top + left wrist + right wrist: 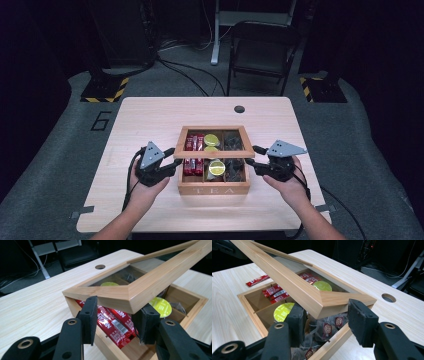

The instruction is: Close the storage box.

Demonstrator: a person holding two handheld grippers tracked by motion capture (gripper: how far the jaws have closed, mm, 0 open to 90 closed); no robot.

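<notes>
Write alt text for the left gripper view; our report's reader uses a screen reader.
The left gripper has its black fingers around a corner of a wooden tea box's glass-paned lid, which is tilted up. Inside the box lie red packets and a yellow-green pod, on a light wooden table.

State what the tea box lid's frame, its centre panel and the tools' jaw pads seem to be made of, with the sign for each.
Lid frame: pale wood, possibly bamboo, with fine straight grain, mitred corners and a smooth satin finish. Centre panel: clear glass or plastic, as the yellow-green capsules show through it; which one cannot be told. Pads of the right tool: matt black with a rough, pitted face, probably foam or rubber.
</notes>
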